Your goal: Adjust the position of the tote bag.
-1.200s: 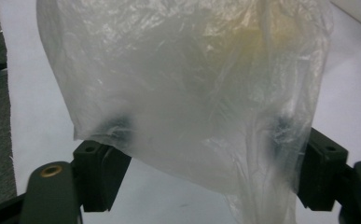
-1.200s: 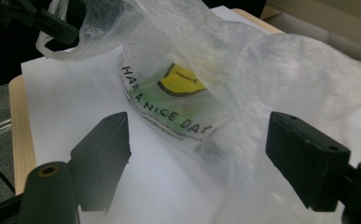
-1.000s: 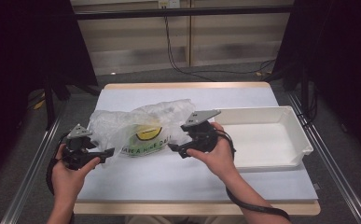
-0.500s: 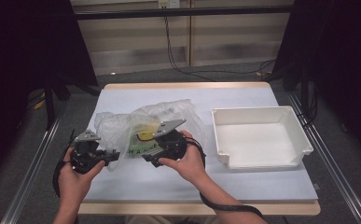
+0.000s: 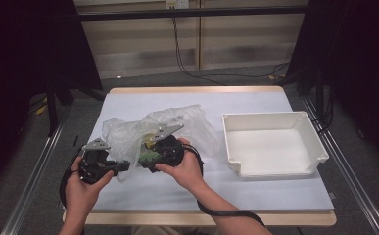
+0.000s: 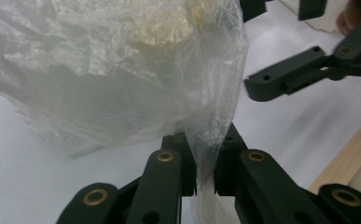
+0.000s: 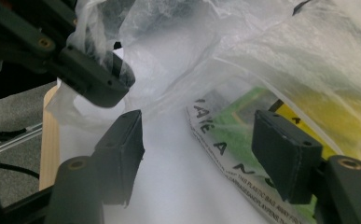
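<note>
A crumpled clear plastic bag (image 5: 182, 122) lies on the pale table, with a green and yellow printed packet (image 7: 234, 135) inside it. My left gripper (image 5: 123, 166) sits at the bag's near left corner. In the left gripper view it (image 6: 205, 163) is shut on a pinched fold of the bag's film (image 6: 113, 79). My right gripper (image 5: 143, 164) is close beside it to the right. In the right gripper view it (image 7: 199, 144) stands open, one jaw over the bag's printed lower edge and the other over bare table. The left gripper (image 7: 99, 84) shows just beyond.
A white rectangular tray (image 5: 263, 118) with nothing in it stands at the right of the table (image 5: 255, 196). Metal rails run along both sides of the table. Cables trail from both grippers toward the front edge.
My right gripper has travelled left from beside the tray until it is next to the left gripper. The left gripper has shifted a little right, still holding the bag's corner.
</note>
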`<action>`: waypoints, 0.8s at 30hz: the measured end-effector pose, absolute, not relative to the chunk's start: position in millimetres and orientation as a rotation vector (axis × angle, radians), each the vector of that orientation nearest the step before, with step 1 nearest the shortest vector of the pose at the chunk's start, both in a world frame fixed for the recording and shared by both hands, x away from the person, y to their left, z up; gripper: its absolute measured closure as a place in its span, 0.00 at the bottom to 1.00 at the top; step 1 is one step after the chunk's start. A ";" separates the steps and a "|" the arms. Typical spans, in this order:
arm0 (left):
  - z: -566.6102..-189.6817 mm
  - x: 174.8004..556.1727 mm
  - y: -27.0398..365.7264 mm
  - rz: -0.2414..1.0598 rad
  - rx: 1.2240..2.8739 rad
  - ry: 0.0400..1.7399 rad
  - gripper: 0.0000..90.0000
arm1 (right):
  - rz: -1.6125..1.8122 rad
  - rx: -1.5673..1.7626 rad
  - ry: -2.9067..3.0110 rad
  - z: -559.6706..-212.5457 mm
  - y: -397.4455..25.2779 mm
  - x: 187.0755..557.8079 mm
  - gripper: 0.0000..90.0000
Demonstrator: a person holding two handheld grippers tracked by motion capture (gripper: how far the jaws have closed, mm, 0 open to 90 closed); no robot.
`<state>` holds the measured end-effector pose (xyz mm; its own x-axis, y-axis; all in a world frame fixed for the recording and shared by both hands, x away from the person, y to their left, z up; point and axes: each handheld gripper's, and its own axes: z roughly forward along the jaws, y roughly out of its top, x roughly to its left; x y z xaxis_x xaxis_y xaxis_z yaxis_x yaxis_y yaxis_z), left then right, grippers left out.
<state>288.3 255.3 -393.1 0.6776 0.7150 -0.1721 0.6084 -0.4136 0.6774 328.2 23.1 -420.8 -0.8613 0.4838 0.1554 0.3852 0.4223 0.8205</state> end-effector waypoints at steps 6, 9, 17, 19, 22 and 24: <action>-393.1 285.4 254.3 0.176 2.166 0.995 0.94 | 1.425 0.834 2.540 -416.6 32.0 333.7 0.42; -393.5 285.3 253.6 0.165 2.174 0.989 0.94 | 1.440 0.884 2.536 -417.5 33.8 336.0 0.48; -390.9 282.9 250.4 0.181 2.162 0.964 0.88 | 1.457 0.913 2.576 -427.4 39.7 344.4 0.99; -390.4 282.6 251.0 0.213 2.167 0.980 0.76 | 1.469 0.934 2.577 -428.0 36.3 345.4 1.00; -388.5 282.3 254.9 0.245 2.161 1.003 0.58 | 1.467 0.947 2.580 -429.9 32.2 345.7 1.00; -387.5 280.9 256.3 0.250 2.164 1.007 0.59 | 1.437 0.920 2.585 -429.9 30.1 344.1 1.00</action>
<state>280.9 256.3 -387.5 0.6751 0.7280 -0.1199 0.5871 -0.4316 0.6849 344.1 30.1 -429.9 -0.8227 0.5160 0.2385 0.4748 0.3931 0.7874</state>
